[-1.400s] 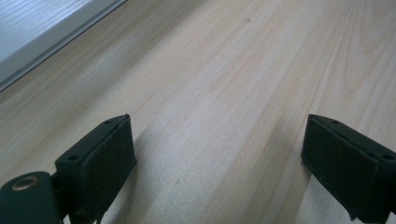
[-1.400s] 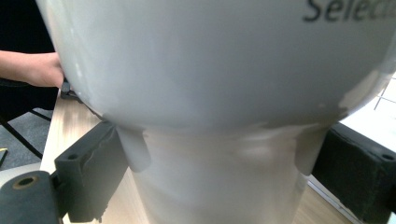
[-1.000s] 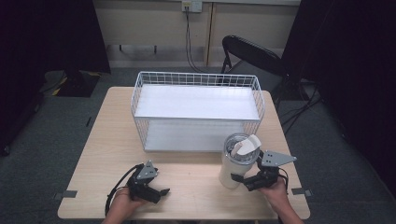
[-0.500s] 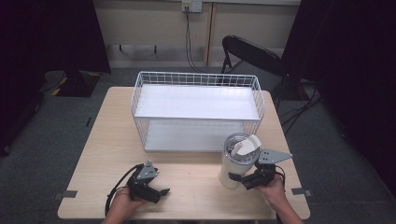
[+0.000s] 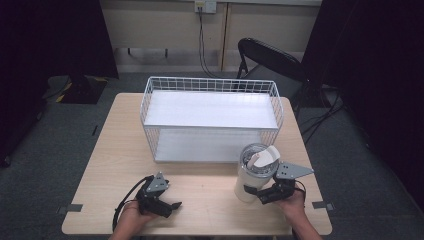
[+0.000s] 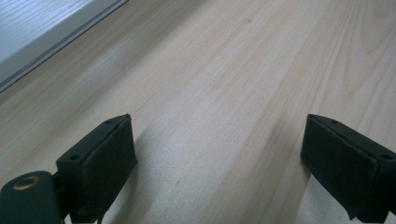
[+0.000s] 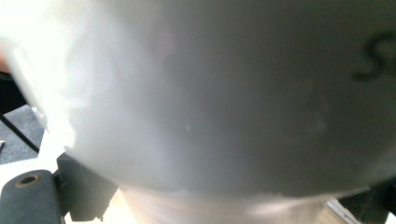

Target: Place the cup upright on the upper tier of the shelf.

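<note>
Nudged closer, right hand-held gripper [image 5: 261, 195] clasps smooth white cylindrical tumbler [image 5: 252, 174]; left hand-held gripper [image 5: 172, 207] gapes.

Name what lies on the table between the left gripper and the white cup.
Nothing: in the high view, bare wooden table separates the left gripper from the white cup, which the right gripper grips.

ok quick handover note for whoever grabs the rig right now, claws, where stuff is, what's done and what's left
Right claw: closed on the lower body of the white tumbler, which is tilted, near the table's front right, just in front of the wire basket.
Left claw: open and empty, low over the bare table at front left.
Done: tumbler gripped.
Left: it looks headed for the basket, which holds nothing yet; lift it over the front rim and set it inside. Whether its base is off the table I can't tell.
</note>
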`<state>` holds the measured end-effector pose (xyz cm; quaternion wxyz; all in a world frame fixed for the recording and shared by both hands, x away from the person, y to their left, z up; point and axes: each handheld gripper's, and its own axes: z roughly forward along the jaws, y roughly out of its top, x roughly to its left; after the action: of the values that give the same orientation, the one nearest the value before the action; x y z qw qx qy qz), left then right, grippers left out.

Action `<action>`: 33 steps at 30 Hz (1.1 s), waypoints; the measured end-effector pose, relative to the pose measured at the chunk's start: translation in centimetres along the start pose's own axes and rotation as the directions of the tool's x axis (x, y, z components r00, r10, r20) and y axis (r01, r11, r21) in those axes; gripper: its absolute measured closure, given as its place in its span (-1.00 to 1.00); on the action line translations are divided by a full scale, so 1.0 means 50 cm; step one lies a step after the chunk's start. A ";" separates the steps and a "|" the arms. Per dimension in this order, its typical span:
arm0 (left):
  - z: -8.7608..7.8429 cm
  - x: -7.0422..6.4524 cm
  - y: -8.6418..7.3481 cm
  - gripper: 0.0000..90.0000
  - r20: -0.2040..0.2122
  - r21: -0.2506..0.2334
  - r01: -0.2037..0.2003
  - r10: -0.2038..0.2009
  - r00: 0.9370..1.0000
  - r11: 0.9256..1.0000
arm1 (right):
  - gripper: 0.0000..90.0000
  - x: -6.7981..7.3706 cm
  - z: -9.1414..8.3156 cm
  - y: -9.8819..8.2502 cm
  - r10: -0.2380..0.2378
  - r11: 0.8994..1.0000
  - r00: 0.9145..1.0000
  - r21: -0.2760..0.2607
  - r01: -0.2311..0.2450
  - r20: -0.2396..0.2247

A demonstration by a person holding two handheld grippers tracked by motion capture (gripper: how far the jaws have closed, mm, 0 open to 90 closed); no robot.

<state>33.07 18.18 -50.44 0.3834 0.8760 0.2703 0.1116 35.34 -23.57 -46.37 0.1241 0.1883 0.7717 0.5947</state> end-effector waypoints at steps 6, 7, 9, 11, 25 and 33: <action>0.000 0.000 0.000 -0.79 0.000 -0.001 0.001 -0.001 1.000 1.000 | -0.80 0.005 -0.005 -0.001 0.002 1.000 1.000 -0.007 -0.002 0.019; 0.000 0.000 0.000 -0.78 -0.001 -0.001 0.000 0.000 1.000 1.000 | -0.80 0.005 -0.007 -0.002 0.011 1.000 1.000 -0.012 -0.011 0.020; 0.000 0.000 0.000 -0.78 -0.001 -0.001 0.000 0.000 1.000 1.000 | -0.80 0.004 -0.008 -0.001 0.012 1.000 1.000 -0.013 -0.012 0.023; 0.000 0.000 0.000 -0.78 -0.001 -0.001 0.000 0.000 1.000 1.000 | -0.80 0.004 -0.013 0.004 0.016 1.000 1.000 -0.017 -0.015 0.024; 0.000 0.000 0.000 -0.78 -0.001 -0.001 0.001 -0.001 1.000 1.000 | -0.80 0.007 -0.029 0.074 0.019 1.000 1.000 -0.015 -0.019 0.011; 0.000 0.000 0.000 -0.78 0.000 -0.001 0.001 -0.001 1.000 1.000 | -0.79 -0.001 -0.032 0.119 0.032 0.999 0.999 -0.032 -0.032 0.008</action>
<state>33.08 18.18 -50.44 0.3839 0.8757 0.2707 0.1116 35.57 -23.65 -40.21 0.1209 0.2010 0.7584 0.6082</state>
